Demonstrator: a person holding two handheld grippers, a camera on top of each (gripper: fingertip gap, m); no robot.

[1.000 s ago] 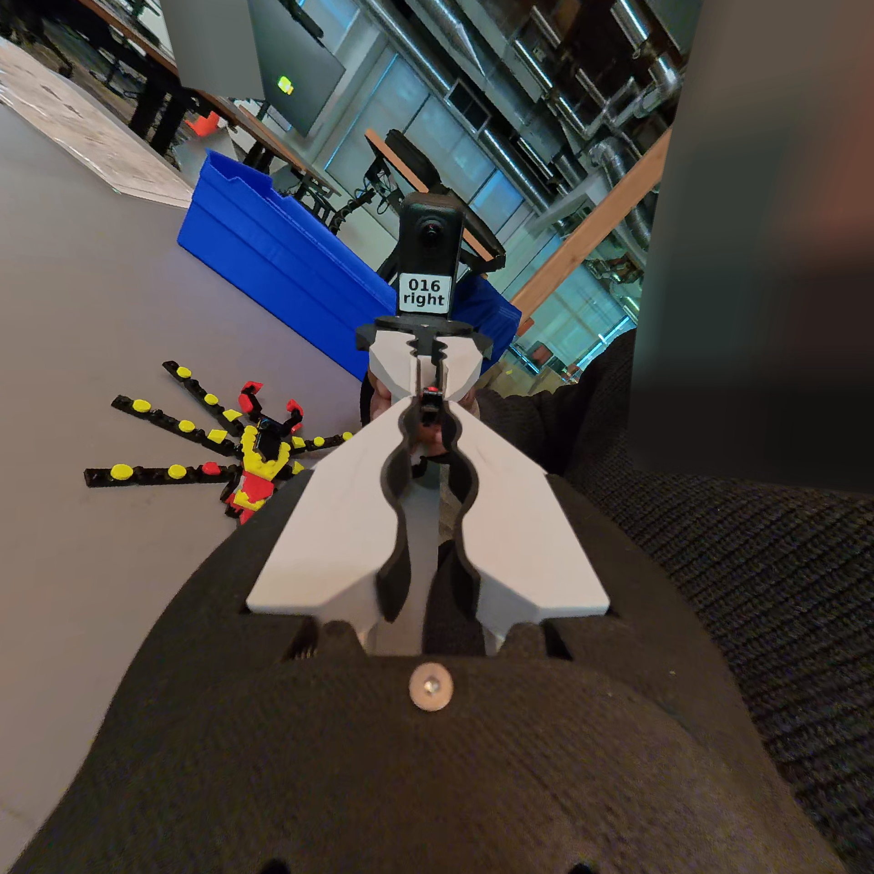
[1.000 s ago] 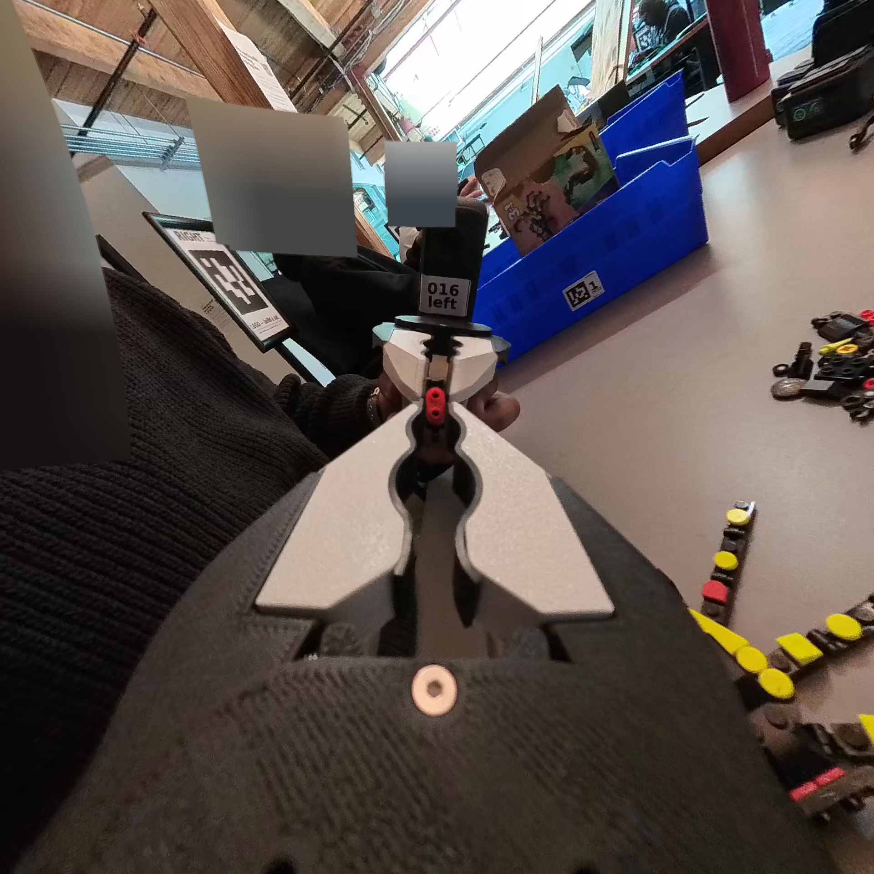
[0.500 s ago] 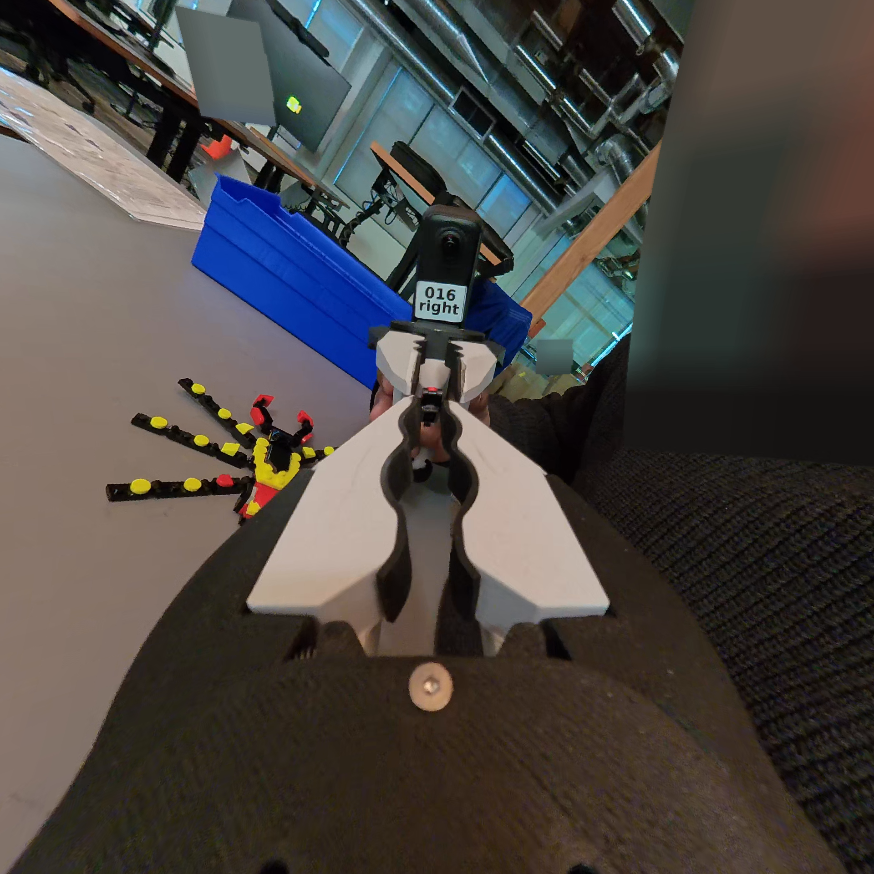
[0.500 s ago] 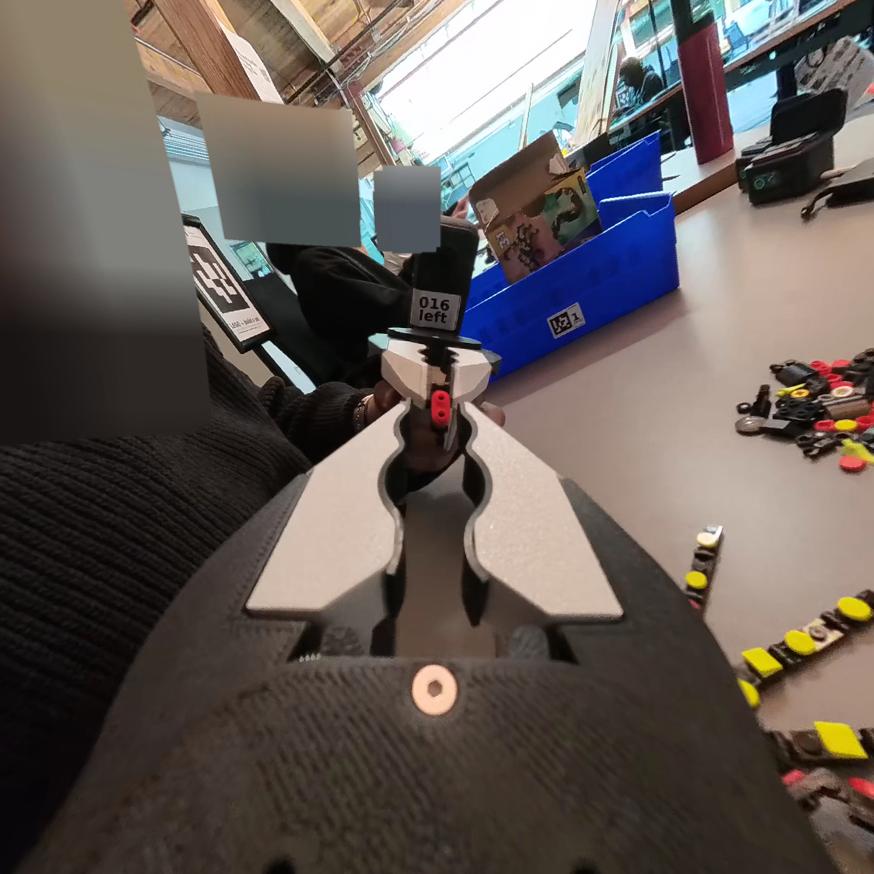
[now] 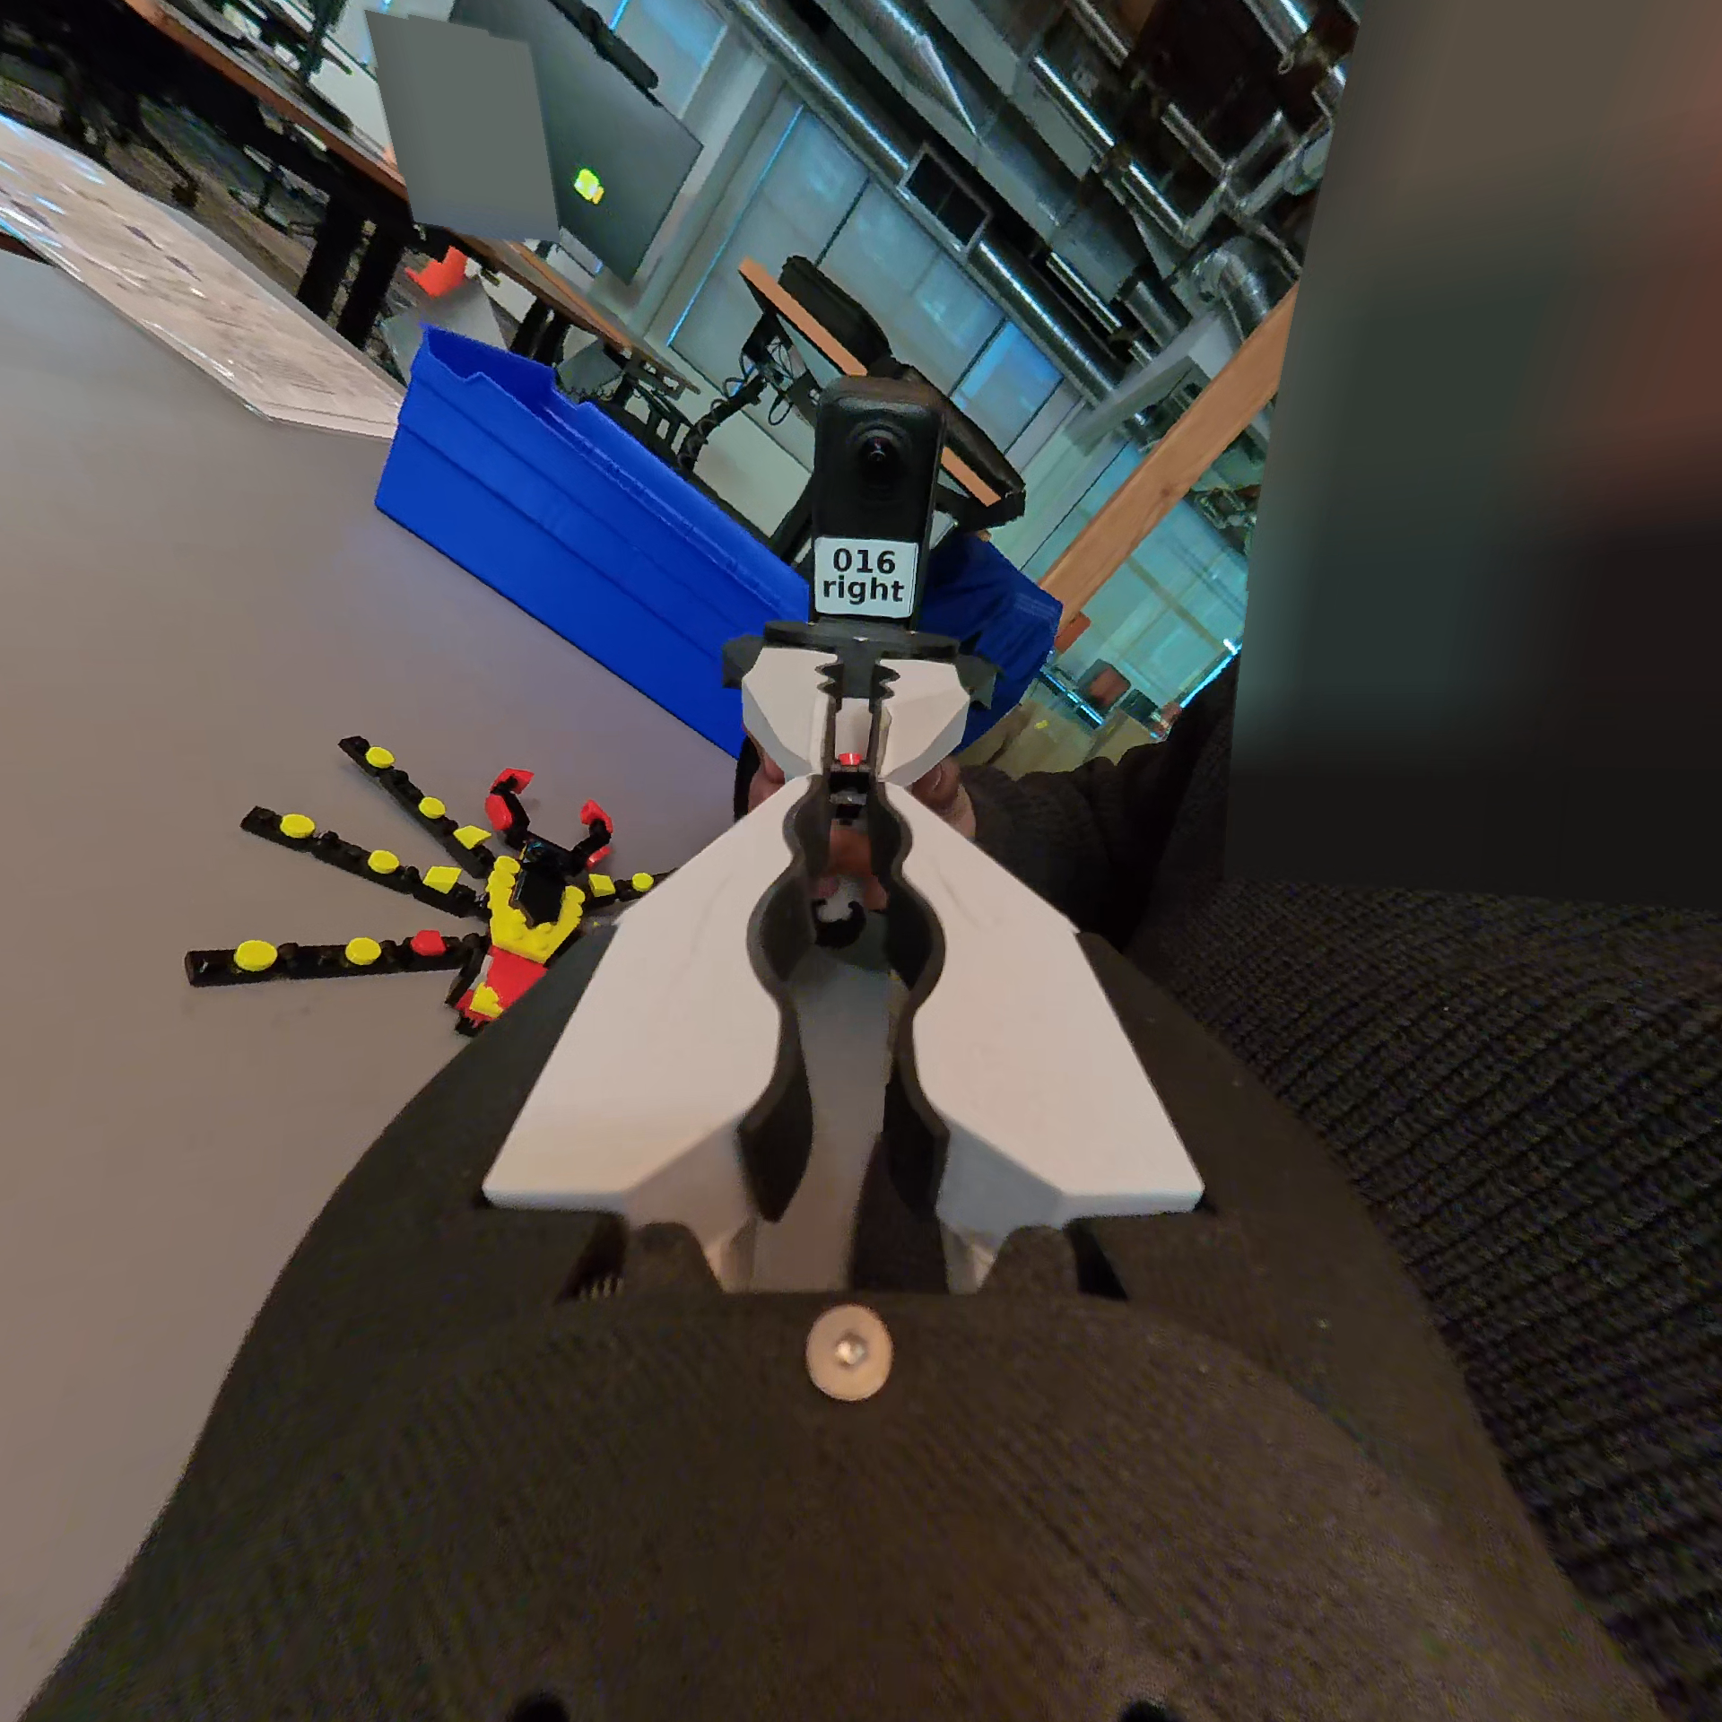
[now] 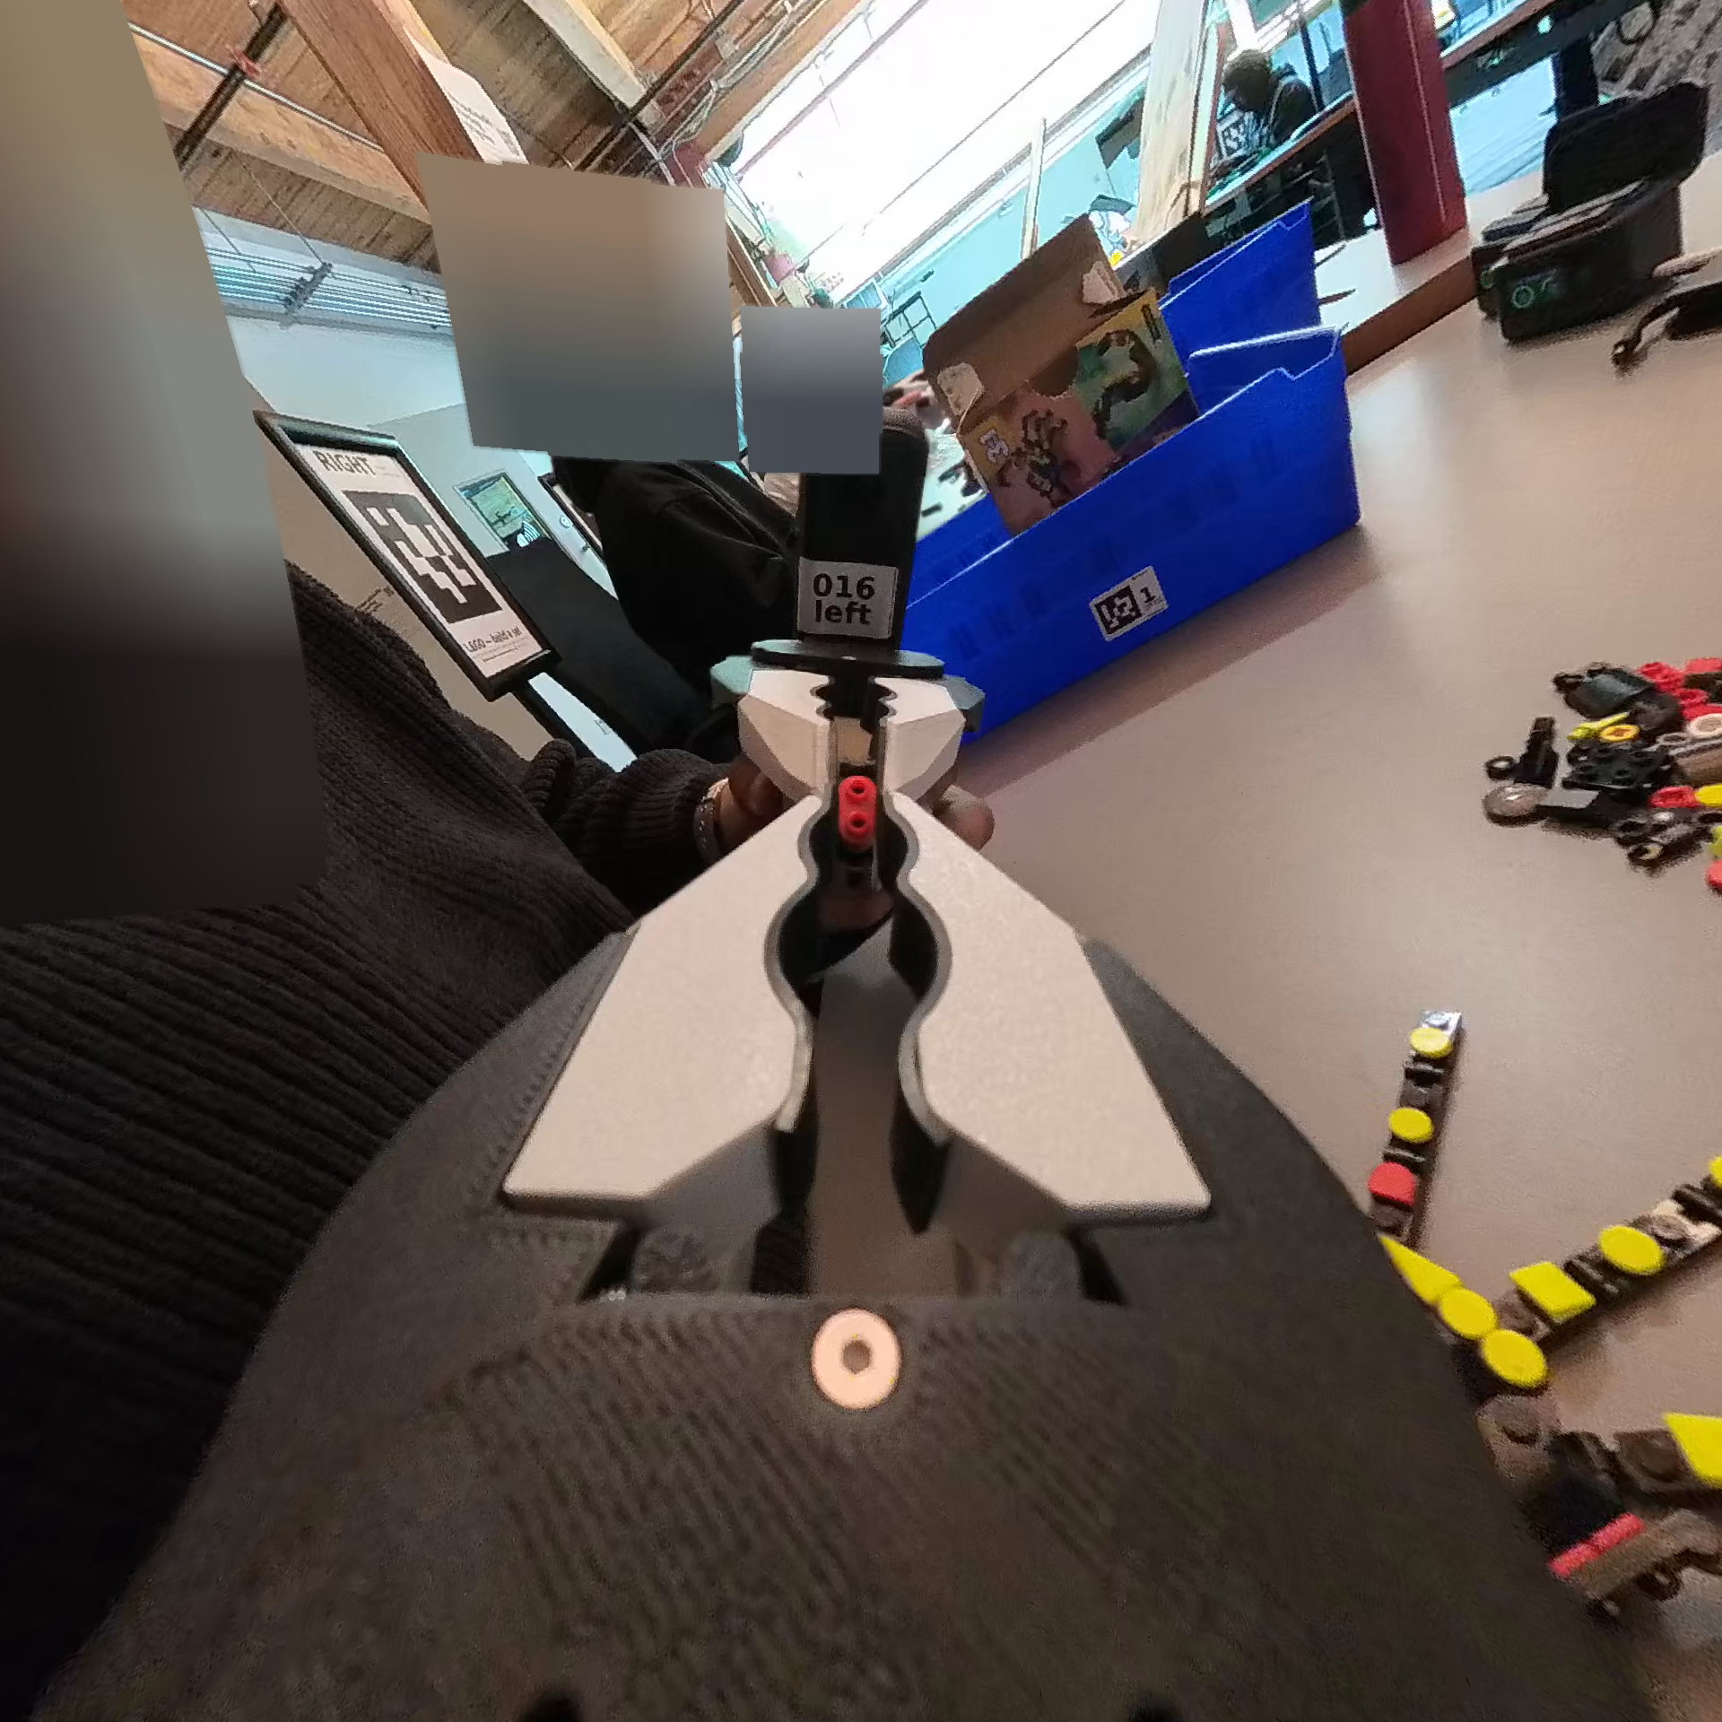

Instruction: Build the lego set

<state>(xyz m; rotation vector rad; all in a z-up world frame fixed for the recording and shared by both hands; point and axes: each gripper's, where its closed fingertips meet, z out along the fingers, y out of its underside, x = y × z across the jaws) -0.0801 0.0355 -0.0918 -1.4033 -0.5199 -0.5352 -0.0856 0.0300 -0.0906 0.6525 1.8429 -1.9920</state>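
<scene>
Left hand-held gripper (image 5: 846, 803) and right hand-held gripper (image 6: 850, 825) raised above the grey tabletop (image 5: 168, 578), tip to tip. Both nearly closed, pinching between them one small brick piece (image 6: 855, 817), red with two studs, black below; which pair of tips bears the grip, impossible to tell. A dark knitted sleeve (image 6: 233, 1072) along the left of the right wrist view.

On the tabletop, left of the left gripper: a black, yellow and red brick model (image 5: 522, 908) with long studded legs fanned out. Far behind it, a blue bin (image 5: 578, 522). In the right wrist view, a second blue bin (image 6: 1165, 559) holding a cardboard box (image 6: 1053, 391), and far right a pile of loose bricks (image 6: 1621, 773).
</scene>
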